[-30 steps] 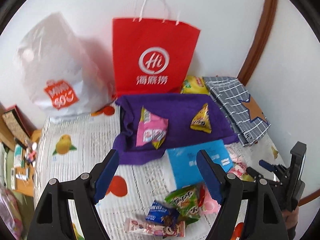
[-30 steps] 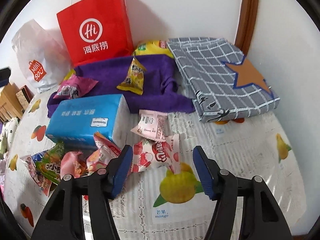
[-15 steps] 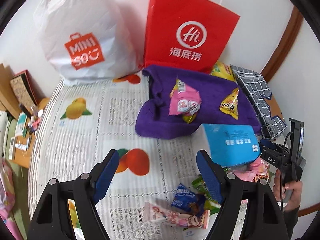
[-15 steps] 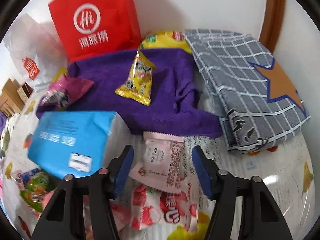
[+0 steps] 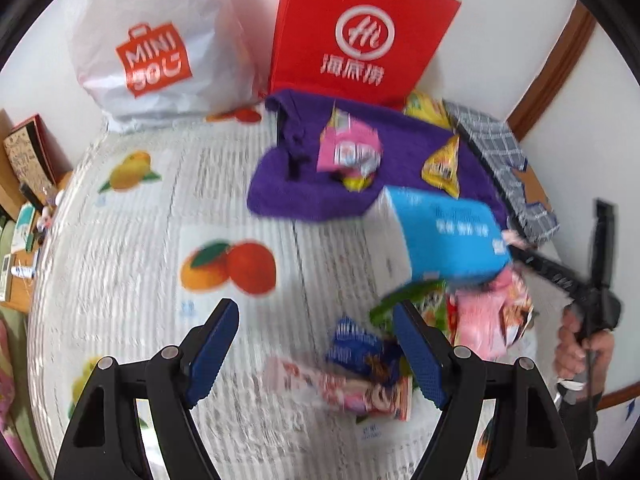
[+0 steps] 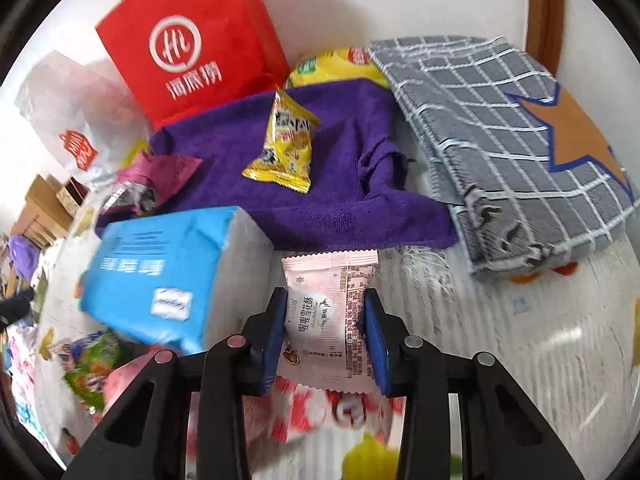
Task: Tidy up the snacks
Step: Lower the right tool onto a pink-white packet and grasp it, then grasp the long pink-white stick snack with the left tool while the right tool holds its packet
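Observation:
My right gripper (image 6: 325,334) is shut on a pale pink snack packet (image 6: 330,308) that lies on the tablecloth in front of the purple towel (image 6: 340,184). A yellow snack (image 6: 286,146) and a magenta snack (image 6: 148,184) lie on the towel. My left gripper (image 5: 316,354) is open and empty above the cloth, with a long pink wafer packet (image 5: 340,388) and a blue snack (image 5: 360,344) just right of its middle. The purple towel (image 5: 304,192) with a pink snack (image 5: 348,152) and a yellow snack (image 5: 442,168) lies beyond.
A blue tissue pack (image 6: 160,276) sits left of the right gripper, also seen in the left wrist view (image 5: 444,236). A red paper bag (image 5: 360,36) and a white plastic bag (image 5: 156,44) stand against the wall. A folded grey checked cloth (image 6: 516,148) lies at right.
My right gripper has moved forward and closed on the pale pink packet. My left gripper has swung left and stayed open.

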`<state>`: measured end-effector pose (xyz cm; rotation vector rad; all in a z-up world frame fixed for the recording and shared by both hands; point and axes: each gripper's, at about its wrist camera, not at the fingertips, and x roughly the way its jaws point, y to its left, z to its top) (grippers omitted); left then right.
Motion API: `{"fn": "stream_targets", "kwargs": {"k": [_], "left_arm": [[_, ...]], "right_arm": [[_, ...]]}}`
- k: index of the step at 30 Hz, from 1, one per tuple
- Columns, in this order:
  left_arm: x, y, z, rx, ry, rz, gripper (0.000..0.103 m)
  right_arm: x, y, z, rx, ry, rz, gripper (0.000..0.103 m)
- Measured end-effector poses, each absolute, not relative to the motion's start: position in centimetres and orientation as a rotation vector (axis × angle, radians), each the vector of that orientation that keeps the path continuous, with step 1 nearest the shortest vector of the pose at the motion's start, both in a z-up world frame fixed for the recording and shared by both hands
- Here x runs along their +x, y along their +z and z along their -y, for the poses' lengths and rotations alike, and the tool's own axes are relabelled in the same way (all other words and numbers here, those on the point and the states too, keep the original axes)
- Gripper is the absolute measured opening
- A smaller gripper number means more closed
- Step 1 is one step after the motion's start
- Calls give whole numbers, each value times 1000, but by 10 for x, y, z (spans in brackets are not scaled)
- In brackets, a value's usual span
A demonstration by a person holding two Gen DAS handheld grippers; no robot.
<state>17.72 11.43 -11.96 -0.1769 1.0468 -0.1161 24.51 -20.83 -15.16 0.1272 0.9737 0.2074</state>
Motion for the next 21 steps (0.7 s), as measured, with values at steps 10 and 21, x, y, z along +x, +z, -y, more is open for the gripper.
{"fn": "stream_targets", "kwargs": {"k": [10, 21], "left_arm": [[137, -146, -105, -230, -140, -1115, 78], [149, -174, -60, -200, -130, -1113, 69]], "right_arm": [[166, -114, 219, 105, 181, -874, 37], [118, -129, 211, 89, 243, -888, 38]]}}
